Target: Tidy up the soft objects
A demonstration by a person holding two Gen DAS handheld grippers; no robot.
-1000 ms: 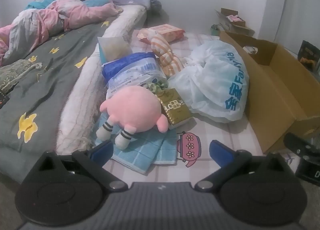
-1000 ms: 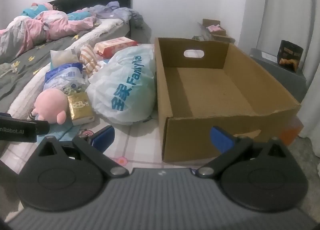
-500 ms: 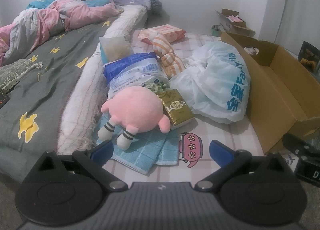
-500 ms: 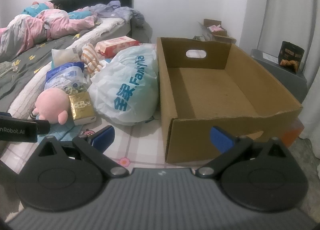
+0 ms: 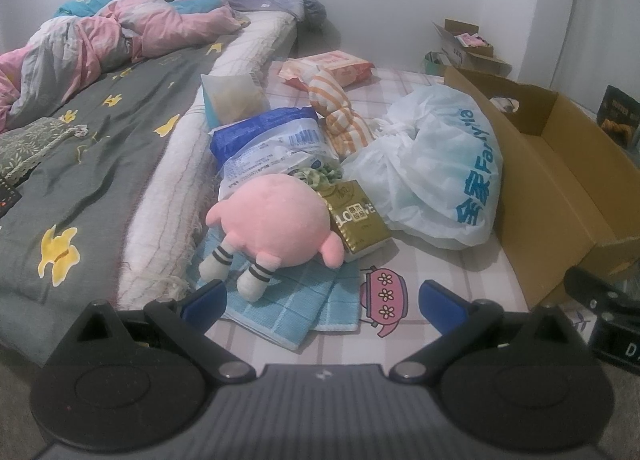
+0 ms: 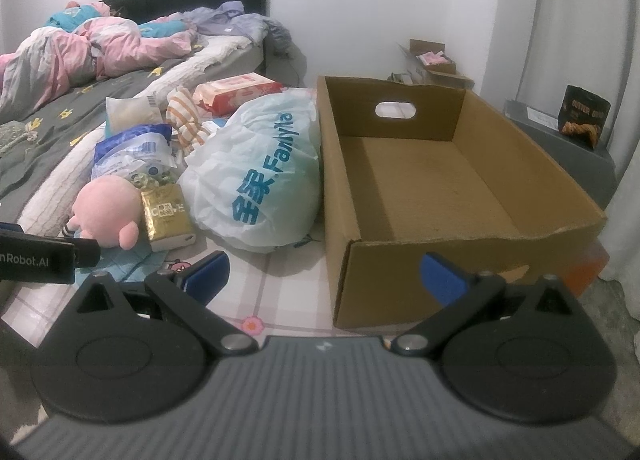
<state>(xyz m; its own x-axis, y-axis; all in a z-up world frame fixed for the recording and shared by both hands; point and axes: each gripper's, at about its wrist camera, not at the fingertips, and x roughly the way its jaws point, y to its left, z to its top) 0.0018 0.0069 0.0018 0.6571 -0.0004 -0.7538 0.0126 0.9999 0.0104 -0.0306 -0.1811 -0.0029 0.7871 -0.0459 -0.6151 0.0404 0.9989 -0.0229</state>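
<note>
A pink plush toy [image 5: 276,220] lies face down on a blue checked towel [image 5: 288,308] on the floor mat, just beyond my open left gripper [image 5: 324,302]. Beside it are a gold pack [image 5: 358,220], a blue and white bag [image 5: 272,148], an orange striped cloth [image 5: 340,116] and a white plastic bag [image 5: 436,168]. In the right wrist view the plush toy [image 6: 108,208] sits far left and my open right gripper [image 6: 324,272] faces the near left corner of the empty cardboard box [image 6: 440,180]. Nothing is between either pair of fingers.
A bed [image 5: 100,132] with a grey cover and pink bedding runs along the left. A pink tissue pack [image 5: 332,66] lies at the back of the mat. Small cartons [image 6: 432,60] stand by the far wall, a grey unit [image 6: 568,144] on the right.
Both grippers have drifted slightly; the scene sits a little further right and lower in each view. Nothing was taken hold of, and both stay open.
</note>
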